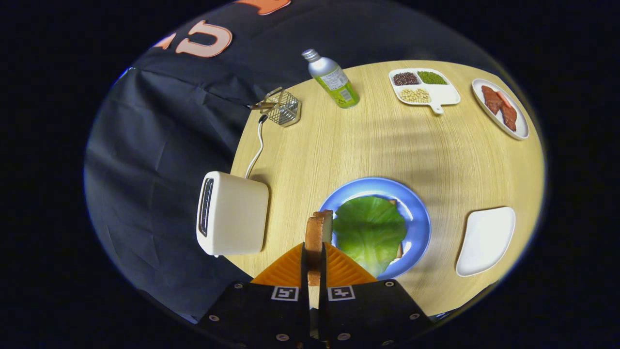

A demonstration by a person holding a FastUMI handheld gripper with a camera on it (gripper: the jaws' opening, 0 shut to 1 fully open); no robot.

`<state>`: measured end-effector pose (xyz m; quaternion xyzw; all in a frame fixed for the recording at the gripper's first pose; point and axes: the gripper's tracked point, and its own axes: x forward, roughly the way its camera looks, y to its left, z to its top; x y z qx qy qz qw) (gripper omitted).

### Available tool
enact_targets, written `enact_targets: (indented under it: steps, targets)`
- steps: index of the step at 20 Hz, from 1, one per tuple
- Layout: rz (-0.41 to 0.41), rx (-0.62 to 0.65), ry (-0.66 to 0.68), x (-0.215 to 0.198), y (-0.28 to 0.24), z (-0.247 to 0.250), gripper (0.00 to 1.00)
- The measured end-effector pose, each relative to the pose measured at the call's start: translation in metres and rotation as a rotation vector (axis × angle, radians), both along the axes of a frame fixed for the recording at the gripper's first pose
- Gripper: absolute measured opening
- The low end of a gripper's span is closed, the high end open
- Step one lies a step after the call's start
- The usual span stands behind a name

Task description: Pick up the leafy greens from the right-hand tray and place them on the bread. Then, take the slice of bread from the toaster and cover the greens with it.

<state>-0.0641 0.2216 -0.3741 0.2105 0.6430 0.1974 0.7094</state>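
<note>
Bread [317, 232], a toasted slice standing on edge, sits clamped between the two fingers of the gripper [314, 264], both of them pressed against its flat faces, so the gripper is clenched on it. The slice rises above the fingertips and reaches forward over the near rim of the blue plate [420, 213].

On that plate lies a broad leaf of greens [369, 230], spread flat over a second slice of bread [398, 249], whose crust shows only as thin edges at the leaf's far and right sides. The held slice is just left of the leaf, upright rather than laid on it; whether it touches the leaf cannot be told.

The toaster [232, 213] stands to the left of the plate at the edge of the wooden tabletop [378, 140], its slot facing away to the left, its white cord [256, 150] running back toward a small wire basket [282, 107]. To the right of the plate lies a white tray [486, 240].

Farther back, well apart from the plate, stands a green bottle with a silver cap [333, 80]. Right of it is a divided white dish [424, 86] holding dark, green and pale beans in separate compartments, and beyond that a white oval plate with reddish slices of meat [501, 107].
</note>
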Motion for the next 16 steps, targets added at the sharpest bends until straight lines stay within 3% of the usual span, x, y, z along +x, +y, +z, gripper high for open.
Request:
enact_targets:
  steps: [7,10,14,16]
  targets:
    - [-0.047,-0.063,0.016,-0.001,-0.032,-0.043,0.08]
    - [-0.098,-0.091,0.015,0.008,-0.044,-0.049,0.14]
    - [-0.189,-0.103,-0.023,0.025,-0.059,-0.046,0.26]
    - [-0.214,-0.113,-0.053,0.032,-0.068,-0.039,0.44]
